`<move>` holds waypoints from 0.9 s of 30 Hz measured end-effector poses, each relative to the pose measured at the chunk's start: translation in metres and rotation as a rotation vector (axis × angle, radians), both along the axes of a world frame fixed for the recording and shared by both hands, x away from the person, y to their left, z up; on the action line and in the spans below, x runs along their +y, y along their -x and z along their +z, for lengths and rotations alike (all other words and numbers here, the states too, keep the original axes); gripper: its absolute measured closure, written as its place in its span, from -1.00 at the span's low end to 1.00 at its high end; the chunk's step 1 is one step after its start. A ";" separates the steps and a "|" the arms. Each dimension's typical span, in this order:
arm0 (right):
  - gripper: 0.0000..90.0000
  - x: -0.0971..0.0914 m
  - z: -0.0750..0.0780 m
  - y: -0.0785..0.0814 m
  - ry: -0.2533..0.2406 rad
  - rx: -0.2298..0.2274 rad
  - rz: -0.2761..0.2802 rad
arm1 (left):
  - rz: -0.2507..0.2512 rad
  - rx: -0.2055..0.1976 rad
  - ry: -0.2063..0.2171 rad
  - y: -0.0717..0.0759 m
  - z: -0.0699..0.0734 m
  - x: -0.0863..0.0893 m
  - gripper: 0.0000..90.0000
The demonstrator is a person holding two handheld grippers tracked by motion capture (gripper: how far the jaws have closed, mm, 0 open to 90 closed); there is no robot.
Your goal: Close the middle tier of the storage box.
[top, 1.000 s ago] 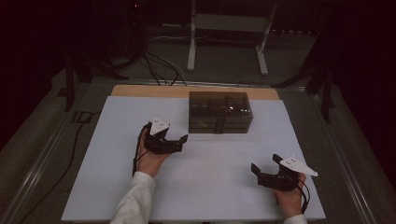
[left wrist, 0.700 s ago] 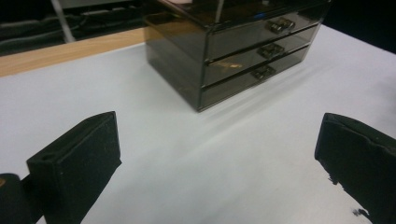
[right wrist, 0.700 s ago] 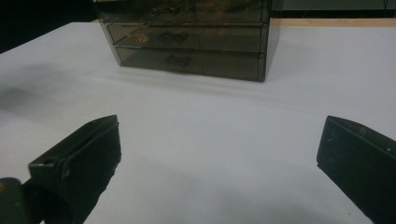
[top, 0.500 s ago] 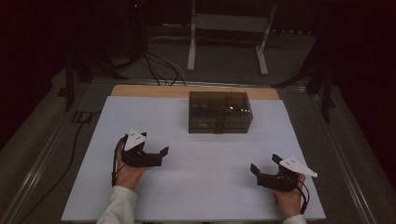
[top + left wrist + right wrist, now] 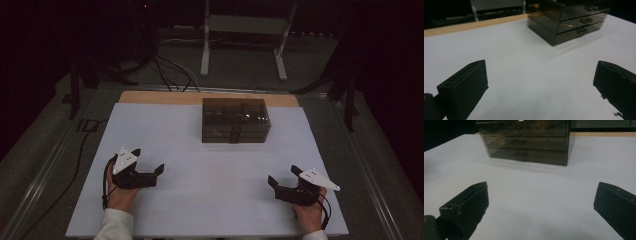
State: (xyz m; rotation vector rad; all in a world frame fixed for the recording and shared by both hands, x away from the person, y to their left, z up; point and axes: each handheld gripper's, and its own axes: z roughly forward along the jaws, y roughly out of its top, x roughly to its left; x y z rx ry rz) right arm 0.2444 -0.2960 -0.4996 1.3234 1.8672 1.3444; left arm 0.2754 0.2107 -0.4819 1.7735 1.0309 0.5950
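Observation:
A dark see-through drawer box [image 5: 236,120] with three stacked drawers stands at the back middle of the white table top [image 5: 210,170]. All its drawers look pushed in. My left gripper [image 5: 148,160] is held at the front left, open, with nothing between its jaws. At the front right my right gripper [image 5: 283,174] is also open and holds nothing. The left gripper view has the drawer box [image 5: 571,20] far off at the upper right, beyond the spread jaws of the left gripper [image 5: 540,82]. In the right gripper view the drawer box [image 5: 526,142] lies ahead of the right gripper [image 5: 540,205], its small handles facing me.
A wooden strip [image 5: 165,97] runs along the table's far edge. Behind it, on the dark floor, are a white metal stand [image 5: 245,30] and loose cables [image 5: 170,70]. A cable [image 5: 82,150] trails off the table's left side.
My left gripper has drawn back from near the drawer box to the front left of the table, still open. The right gripper has stayed put.

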 end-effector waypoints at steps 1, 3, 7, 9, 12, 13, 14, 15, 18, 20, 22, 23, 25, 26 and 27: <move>-1.00 0.000 0.000 0.000 0.000 0.000 0.000 | 0.000 0.000 0.000 0.000 0.000 0.000 -0.98; -1.00 -0.002 0.001 0.002 -0.002 -0.006 -0.002 | 0.018 -0.021 0.002 0.005 -0.001 0.005 -0.98; -1.00 -0.005 0.001 0.003 -0.008 -0.010 -0.010 | 0.025 -0.030 0.009 0.009 -0.003 0.011 -0.98; -1.00 -0.006 0.001 0.004 -0.007 -0.013 -0.012 | 0.031 -0.031 0.012 0.011 -0.004 0.014 -0.98; -1.00 -0.006 0.001 0.004 -0.005 -0.019 -0.012 | 0.043 -0.034 0.025 0.012 -0.004 0.018 -0.98; -1.00 -0.006 0.001 0.004 -0.005 -0.019 -0.012 | 0.043 -0.034 0.025 0.012 -0.004 0.018 -0.98; -1.00 -0.005 0.001 0.004 -0.005 -0.021 -0.012 | 0.050 -0.044 0.027 0.014 -0.003 0.021 -0.98; -1.00 -0.006 0.001 0.004 -0.003 -0.023 -0.014 | 0.055 -0.046 0.025 0.014 -0.003 0.022 -0.98; -1.00 -0.006 0.001 0.004 0.001 -0.022 -0.013 | 0.069 -0.036 0.023 0.015 -0.005 0.027 -0.98; -1.00 -0.007 0.001 0.004 0.001 -0.023 -0.017 | 0.074 -0.034 0.025 0.015 -0.005 0.028 -0.98; -1.00 -0.008 0.002 0.004 0.001 -0.025 -0.030 | 0.074 -0.030 0.030 0.014 -0.006 0.029 -0.98; -1.00 -0.008 0.002 0.005 0.002 -0.028 -0.033 | 0.073 -0.024 0.026 0.014 -0.006 0.029 -0.98; -1.00 -0.008 0.002 0.005 0.004 -0.029 -0.033 | 0.075 -0.014 0.023 0.014 -0.007 0.029 -0.98; -1.00 -0.008 0.002 0.005 0.007 -0.028 -0.034 | 0.077 -0.011 0.021 0.013 -0.008 0.029 -0.98; -1.00 -0.008 0.002 0.005 0.008 -0.029 -0.035 | 0.081 -0.005 0.020 0.013 -0.008 0.029 -0.98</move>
